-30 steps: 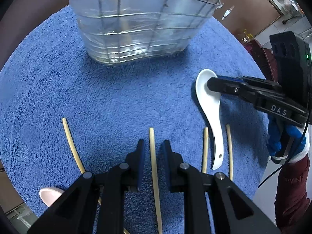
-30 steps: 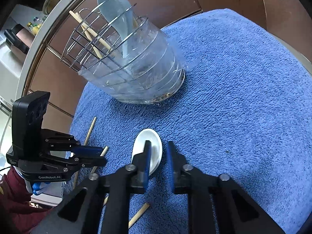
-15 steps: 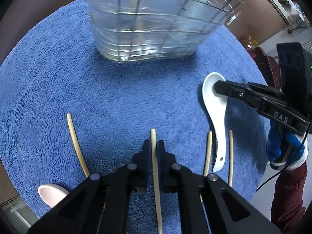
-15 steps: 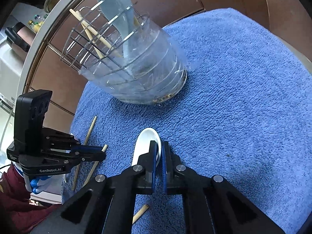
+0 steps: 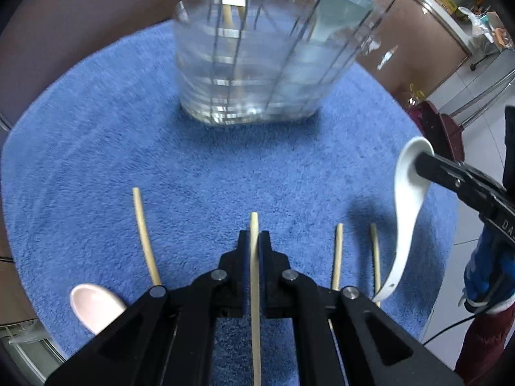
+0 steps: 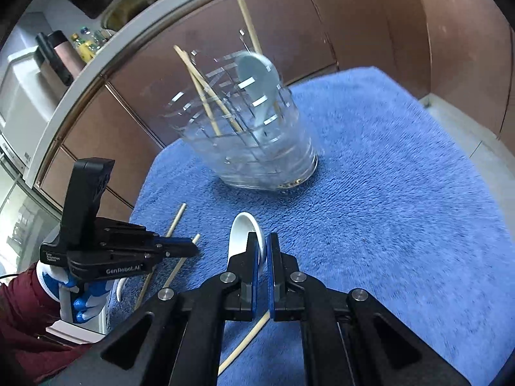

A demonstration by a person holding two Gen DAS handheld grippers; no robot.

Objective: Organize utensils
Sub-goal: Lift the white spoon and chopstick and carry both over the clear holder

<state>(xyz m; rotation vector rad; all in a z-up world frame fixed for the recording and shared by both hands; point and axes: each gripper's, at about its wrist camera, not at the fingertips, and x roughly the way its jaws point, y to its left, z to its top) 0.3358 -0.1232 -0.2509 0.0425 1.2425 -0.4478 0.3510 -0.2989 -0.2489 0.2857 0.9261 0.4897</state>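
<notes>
My left gripper (image 5: 254, 241) is clenched on a chopstick (image 5: 255, 276), which runs back between its fingers. My right gripper (image 6: 264, 251) grips the rim of a white spoon (image 6: 242, 234), lifted off the blue towel (image 6: 386, 209). Ahead of both stands the wire holder (image 6: 251, 148); three more chopsticks lie beside my left fingers.

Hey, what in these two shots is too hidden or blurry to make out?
- Utensil holder, both views: motion blur smears its contents.
- Pink spoon, left wrist view: handle hidden under the left tongs.
- White spoon, right wrist view: handle hidden behind the right tongs.
- Chopstick, left wrist view: rear end cut off by the frame.
</notes>
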